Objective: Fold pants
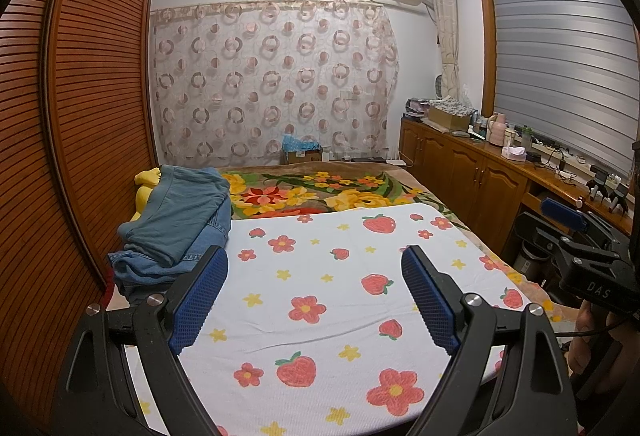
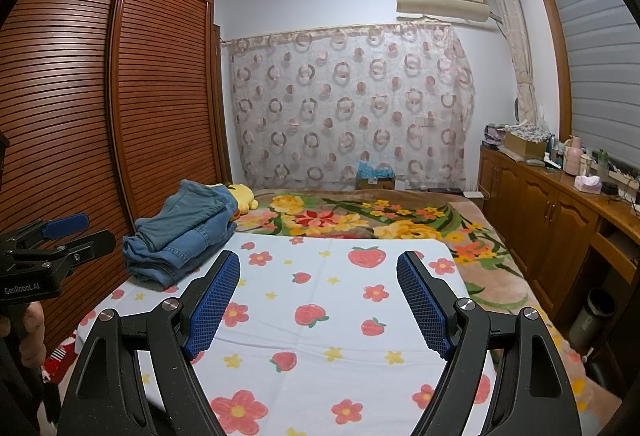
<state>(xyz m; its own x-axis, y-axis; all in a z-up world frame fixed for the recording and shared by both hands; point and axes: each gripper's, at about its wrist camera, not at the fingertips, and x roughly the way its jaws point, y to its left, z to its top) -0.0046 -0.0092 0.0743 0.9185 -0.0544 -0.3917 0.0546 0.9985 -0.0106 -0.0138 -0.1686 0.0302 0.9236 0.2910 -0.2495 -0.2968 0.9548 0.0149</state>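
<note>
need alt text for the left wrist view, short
The open left gripper hovers empty above a white strawberry-and-flower sheet on a bed. A pile of blue pants lies at the sheet's far left by a slatted wardrobe; the right gripper shows at the right edge.

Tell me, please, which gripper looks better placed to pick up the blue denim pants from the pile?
Probably the left gripper: the pile of blue denim pants lies just beyond its left finger, by the wardrobe. The right gripper sits farther right. Both are open and empty.
</note>
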